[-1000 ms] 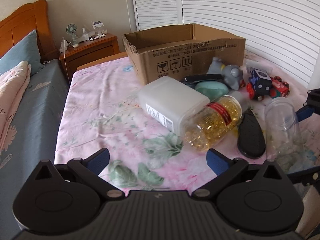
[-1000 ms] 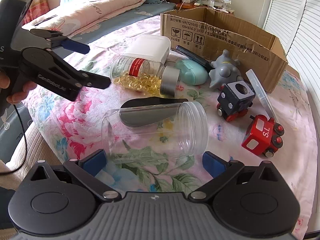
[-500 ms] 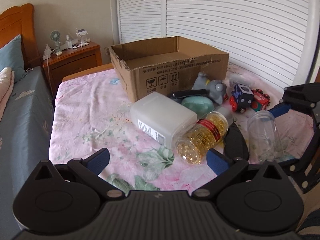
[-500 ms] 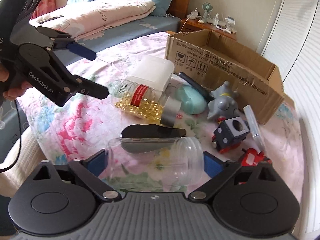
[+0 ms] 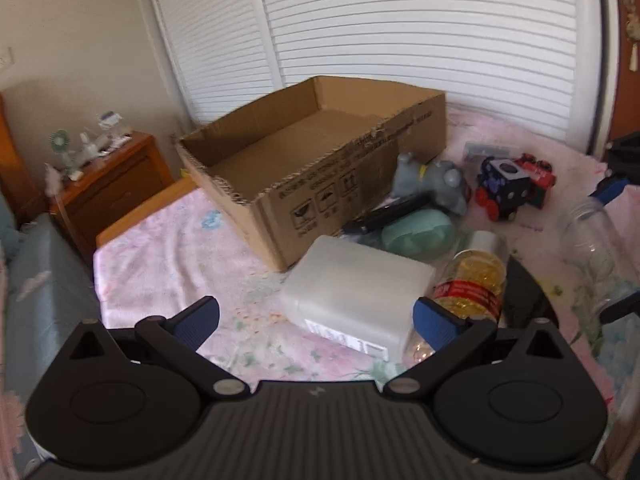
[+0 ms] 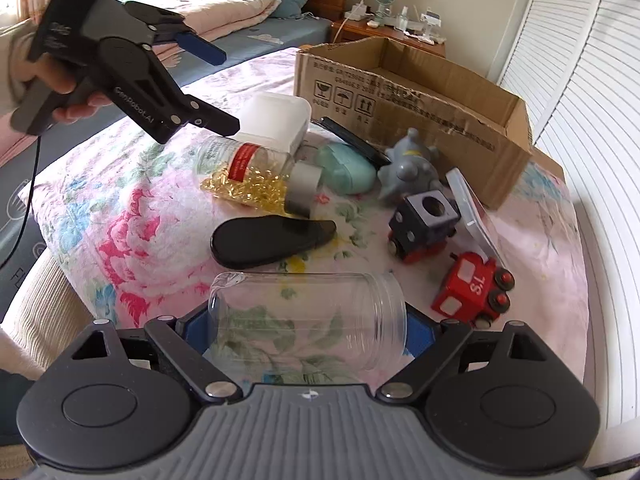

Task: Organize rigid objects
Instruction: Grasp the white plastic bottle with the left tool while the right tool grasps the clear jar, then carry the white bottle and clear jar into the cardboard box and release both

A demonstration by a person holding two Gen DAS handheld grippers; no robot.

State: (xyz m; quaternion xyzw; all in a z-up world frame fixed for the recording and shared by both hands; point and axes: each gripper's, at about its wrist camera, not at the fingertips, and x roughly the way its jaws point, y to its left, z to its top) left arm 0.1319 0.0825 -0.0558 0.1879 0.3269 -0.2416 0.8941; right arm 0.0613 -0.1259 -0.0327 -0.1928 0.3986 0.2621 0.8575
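Observation:
An empty clear plastic jar (image 6: 308, 320) lies on its side between the fingers of my right gripper (image 6: 310, 332), whose pads touch its two ends; it also shows in the left wrist view (image 5: 596, 248). My left gripper (image 5: 316, 316) is open and empty, raised over a white plastic box (image 5: 356, 292) and a capsule bottle (image 5: 472, 280). The left gripper also shows in the right wrist view (image 6: 208, 84). An open cardboard box (image 5: 312, 148) stands behind the objects.
On the flowered cloth lie a black flat case (image 6: 272, 240), a mint case (image 6: 348, 168), a grey toy (image 6: 412, 168), a dark block car (image 6: 424, 224), a red train (image 6: 472, 288) and a clear lid (image 6: 472, 216). A bed (image 6: 240, 12) and nightstand (image 5: 108, 184) stand beyond.
My right gripper moved forward and closed around the clear jar. My left gripper rose and swung toward the white box and cardboard box.

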